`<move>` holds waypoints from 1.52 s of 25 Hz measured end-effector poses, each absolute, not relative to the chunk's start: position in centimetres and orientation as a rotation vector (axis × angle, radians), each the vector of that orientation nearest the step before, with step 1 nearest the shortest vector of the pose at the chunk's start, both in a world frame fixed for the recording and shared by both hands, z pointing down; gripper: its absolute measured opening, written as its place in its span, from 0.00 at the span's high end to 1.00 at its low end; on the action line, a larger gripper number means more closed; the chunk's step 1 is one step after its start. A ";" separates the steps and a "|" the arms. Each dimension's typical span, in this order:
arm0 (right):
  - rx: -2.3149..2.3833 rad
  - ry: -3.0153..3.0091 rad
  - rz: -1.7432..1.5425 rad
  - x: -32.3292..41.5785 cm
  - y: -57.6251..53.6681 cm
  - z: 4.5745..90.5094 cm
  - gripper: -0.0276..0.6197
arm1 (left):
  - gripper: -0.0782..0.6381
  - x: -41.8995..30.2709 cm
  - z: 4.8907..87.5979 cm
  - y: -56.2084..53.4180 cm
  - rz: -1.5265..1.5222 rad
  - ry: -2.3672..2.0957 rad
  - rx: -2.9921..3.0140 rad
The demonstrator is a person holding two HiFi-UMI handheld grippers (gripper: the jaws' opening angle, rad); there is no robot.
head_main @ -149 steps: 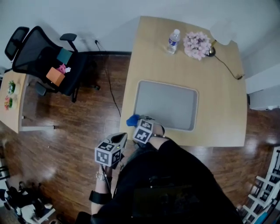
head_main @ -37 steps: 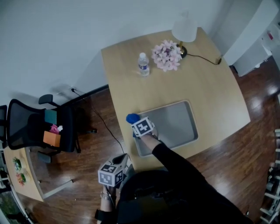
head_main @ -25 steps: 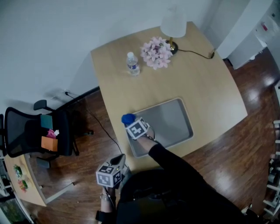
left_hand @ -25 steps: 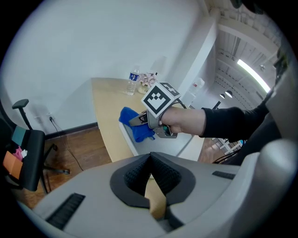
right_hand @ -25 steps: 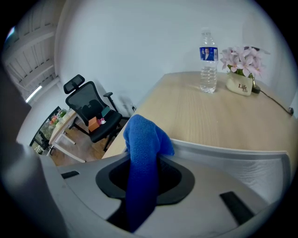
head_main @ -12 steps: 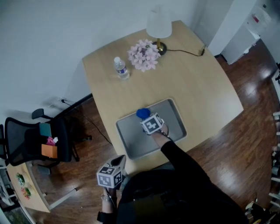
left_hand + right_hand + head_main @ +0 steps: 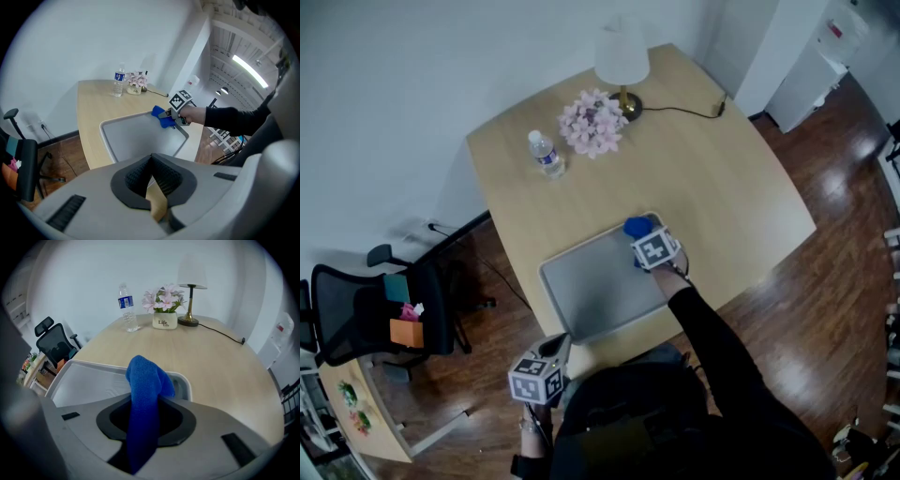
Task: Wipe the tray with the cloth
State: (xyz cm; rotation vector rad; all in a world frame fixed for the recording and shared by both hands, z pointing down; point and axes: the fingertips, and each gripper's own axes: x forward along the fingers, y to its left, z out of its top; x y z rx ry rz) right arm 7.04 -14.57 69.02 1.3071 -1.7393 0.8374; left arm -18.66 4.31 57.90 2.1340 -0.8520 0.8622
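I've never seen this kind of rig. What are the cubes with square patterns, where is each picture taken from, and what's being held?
No robot: a person holds a two-fingered gripper in each hand; the patterned cubes belong to them. One camera looks down from the person's head; one rides on each gripper. The right gripper grips a blue cloth at a corner of the grey tray. The left gripper, closed and empty, hangs beside the table. On it too: a water bottle, flowers, a lamp.

White wall [image 7: 394, 75], dark wood floor [image 7: 825, 281], pale wooden table [image 7: 712, 178], black office chair [image 7: 356, 309]
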 end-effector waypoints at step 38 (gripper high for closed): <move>0.859 -1.981 0.789 -20.4 -6.9 68.3 0.78 | 0.90 -22.8 58.2 5.0 0.838 -0.853 2.123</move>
